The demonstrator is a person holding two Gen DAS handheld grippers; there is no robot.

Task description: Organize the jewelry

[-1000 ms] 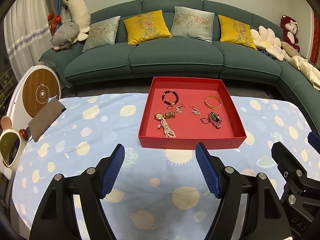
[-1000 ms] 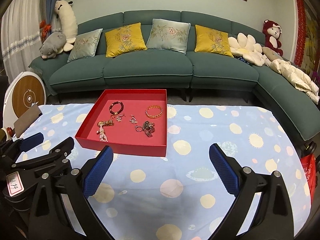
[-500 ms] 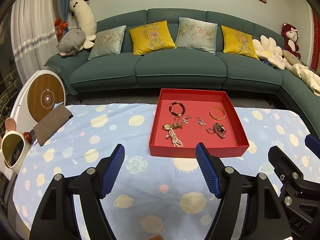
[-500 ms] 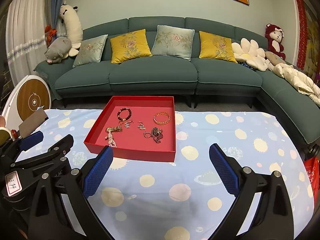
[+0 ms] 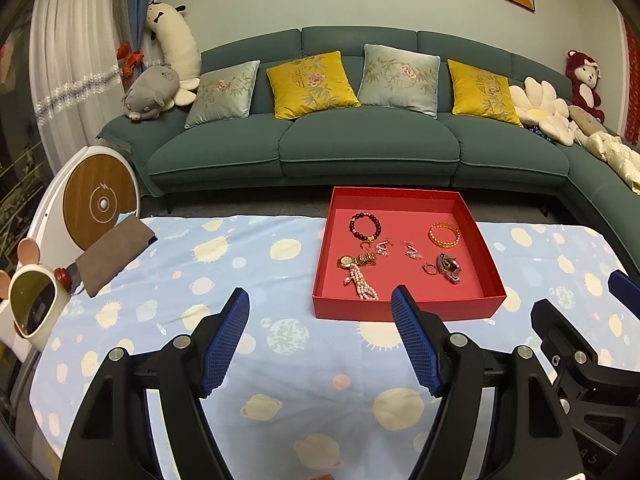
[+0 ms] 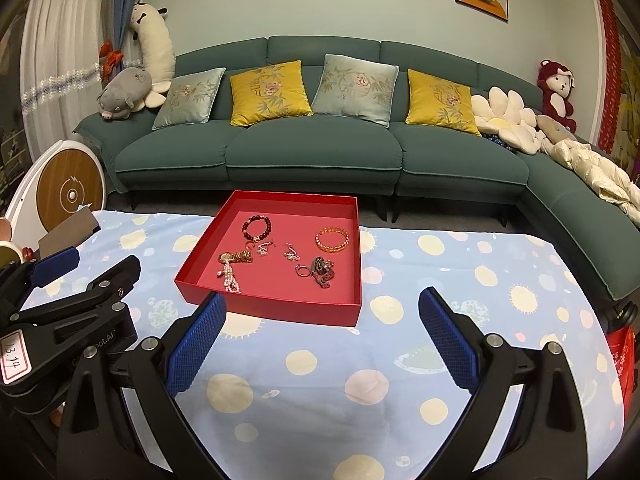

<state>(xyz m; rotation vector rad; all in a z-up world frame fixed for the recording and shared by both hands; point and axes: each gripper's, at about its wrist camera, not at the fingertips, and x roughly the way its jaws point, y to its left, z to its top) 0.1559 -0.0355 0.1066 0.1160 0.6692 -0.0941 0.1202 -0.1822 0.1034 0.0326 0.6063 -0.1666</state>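
A shallow red tray sits on the blue planet-print tablecloth. Inside lie a dark bead bracelet, an orange bangle, a gold watch with a pearl strand, small earrings, a ring and a dark brooch. My left gripper hovers open just short of the tray's near wall. My right gripper also stands open in front of the tray, nothing between its fingers.
A brown flat case and a small mirror lie at the table's left end. A green sofa with cushions runs behind the table. A round white and wood device stands at left.
Both views have tilted up a little: the tray sits lower in the frames and more wall and pictures show. Both grippers stay open the same width.
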